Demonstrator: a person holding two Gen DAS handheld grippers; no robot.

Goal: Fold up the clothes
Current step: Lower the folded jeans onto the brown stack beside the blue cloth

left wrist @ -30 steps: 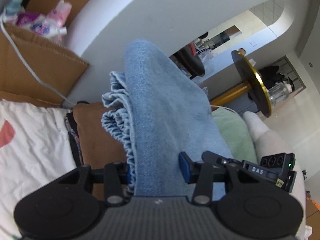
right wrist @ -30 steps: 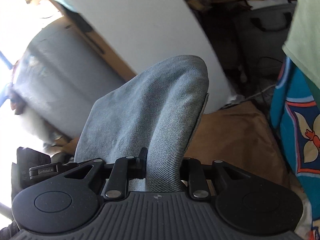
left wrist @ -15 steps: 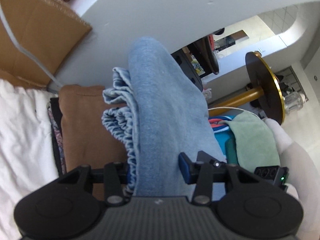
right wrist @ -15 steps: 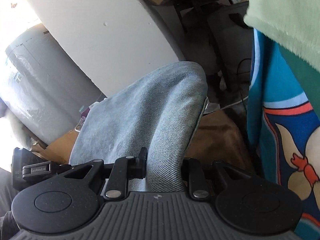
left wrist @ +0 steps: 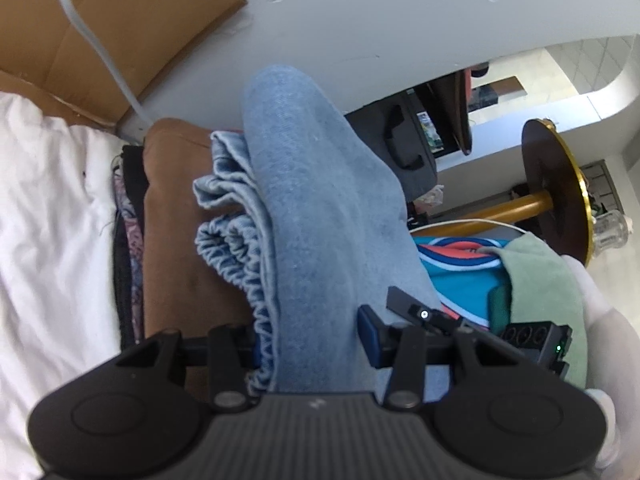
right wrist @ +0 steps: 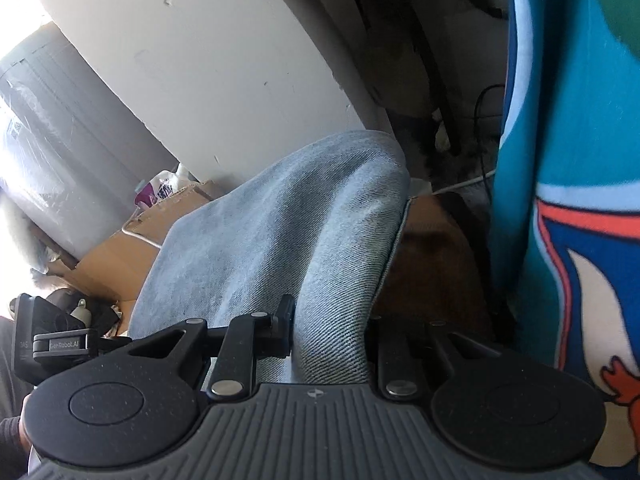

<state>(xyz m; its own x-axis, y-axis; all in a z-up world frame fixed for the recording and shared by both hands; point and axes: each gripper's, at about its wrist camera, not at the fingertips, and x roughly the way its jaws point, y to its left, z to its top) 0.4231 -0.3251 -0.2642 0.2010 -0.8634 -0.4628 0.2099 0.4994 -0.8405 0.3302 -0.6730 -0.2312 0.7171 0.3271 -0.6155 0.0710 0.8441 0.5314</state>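
A folded light-blue denim garment (left wrist: pixel 316 216) with a gathered elastic edge bulges up between the fingers of my left gripper (left wrist: pixel 308 344), which is shut on it. The same denim garment (right wrist: pixel 288 236) fills the middle of the right wrist view, and my right gripper (right wrist: pixel 332 340) is shut on its other side. Under the denim lies a folded brown garment (left wrist: pixel 172 248), also in the right wrist view as the brown garment (right wrist: pixel 432 272). Both grippers' fingertips are buried in the cloth.
A stack of folded dark and patterned clothes (left wrist: pixel 128 232) lies beside white bedding (left wrist: pixel 52 232). A teal printed cloth (right wrist: pixel 568 184) and a pale green cloth (left wrist: pixel 544 288) hang at the right. Cardboard (left wrist: pixel 120 28), a white cable (left wrist: pixel 100 52) and a grey wall (left wrist: pixel 380 12) stand behind.
Both grippers have carried the denim forward and down toward the brown garment; the teal cloth now fills the right side of the right wrist view. Both grips are unchanged.
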